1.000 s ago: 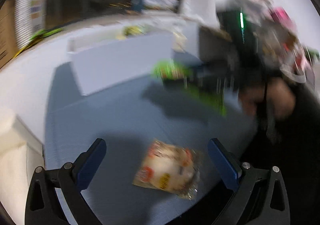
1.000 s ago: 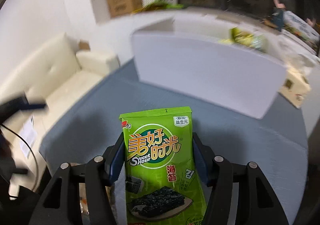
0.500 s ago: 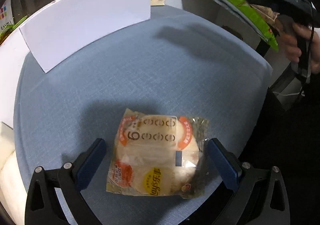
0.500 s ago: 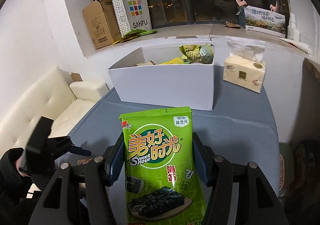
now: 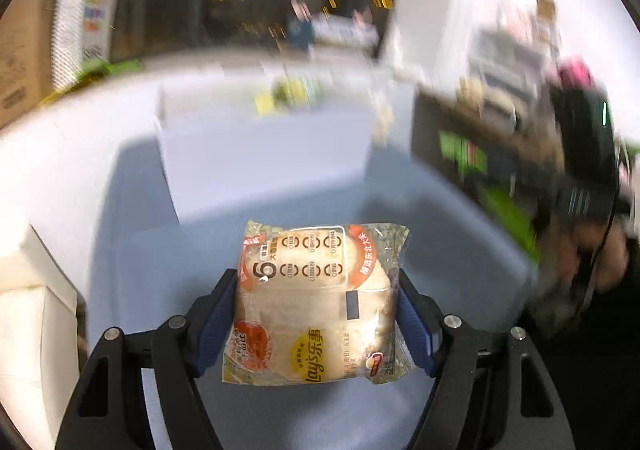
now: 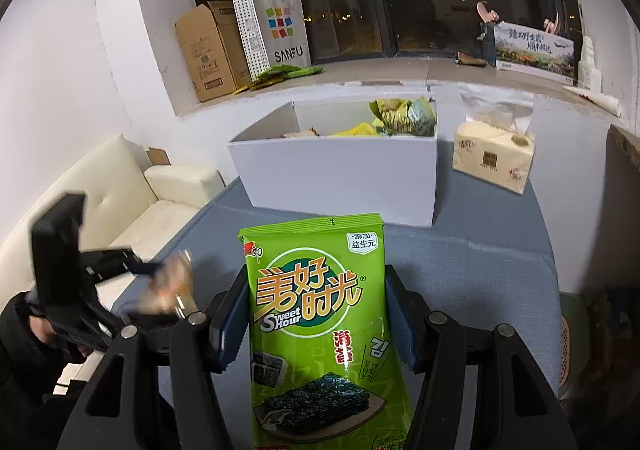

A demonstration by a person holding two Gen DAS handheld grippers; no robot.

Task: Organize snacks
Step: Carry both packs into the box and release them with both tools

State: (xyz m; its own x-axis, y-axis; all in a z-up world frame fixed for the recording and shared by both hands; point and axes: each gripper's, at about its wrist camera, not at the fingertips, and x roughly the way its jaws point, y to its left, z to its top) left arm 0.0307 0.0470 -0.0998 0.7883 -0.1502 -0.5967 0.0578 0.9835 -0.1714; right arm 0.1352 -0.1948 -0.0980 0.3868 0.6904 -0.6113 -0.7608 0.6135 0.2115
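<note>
Now that the left gripper (image 5: 318, 320) has clamped the chip bag (image 5: 320, 302), both grippers hold snacks; the right gripper (image 6: 316, 320) grips the seaweed packet (image 6: 320, 322), ready for the white box (image 6: 340, 166).

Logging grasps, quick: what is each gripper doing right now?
Left gripper: closed on the Lay's chip bag.
Right gripper: closed on the green seaweed snack pack.

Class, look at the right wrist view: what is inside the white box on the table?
Inside the white box, green and yellow snack packets rise above the rim. The front wall hides whatever lies lower down.
</note>
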